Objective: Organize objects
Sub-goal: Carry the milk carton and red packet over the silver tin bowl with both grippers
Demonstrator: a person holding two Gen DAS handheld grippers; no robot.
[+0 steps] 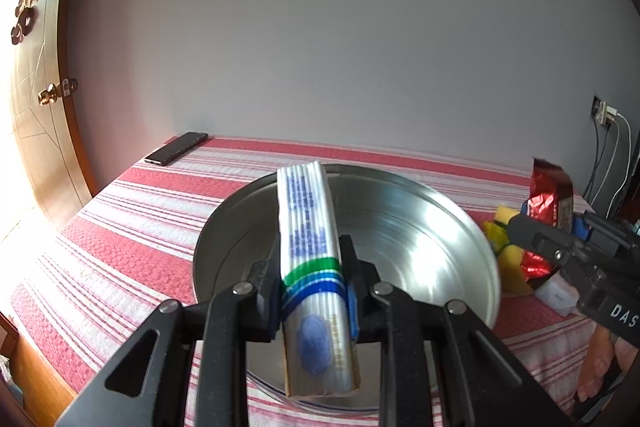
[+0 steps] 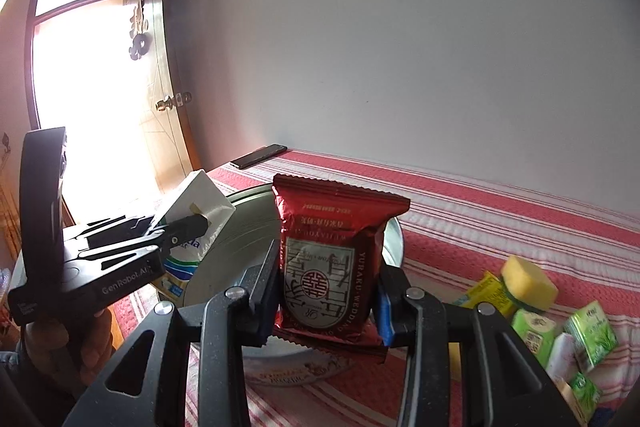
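The white tissue pack [image 1: 310,251], banded green and blue, is clamped edgewise in the left gripper [image 1: 312,291], whose jaws press its two flat sides; it hangs over the middle of the round metal tin [image 1: 452,227], clear of the tin's floor. The red foil packet [image 2: 332,267] sits upright between the jaws of the right gripper [image 2: 328,299], which pinch its side edges, and it hangs above the tin's rim at about 4 o'clock. Both carries look to be in hand, so the step under way is delivery into the tin.

Next, each load wants lowering onto the tin's floor before the jaws part, the tissue pack tipped flat so the packet has room beside it.

Loose items wait on the striped counter [image 1: 132,219] at 3 o'clock of the tin: a yellow sponge [image 2: 528,283] and green boxes [image 2: 588,335]. A phone [image 1: 176,148] lies at 11 o'clock.
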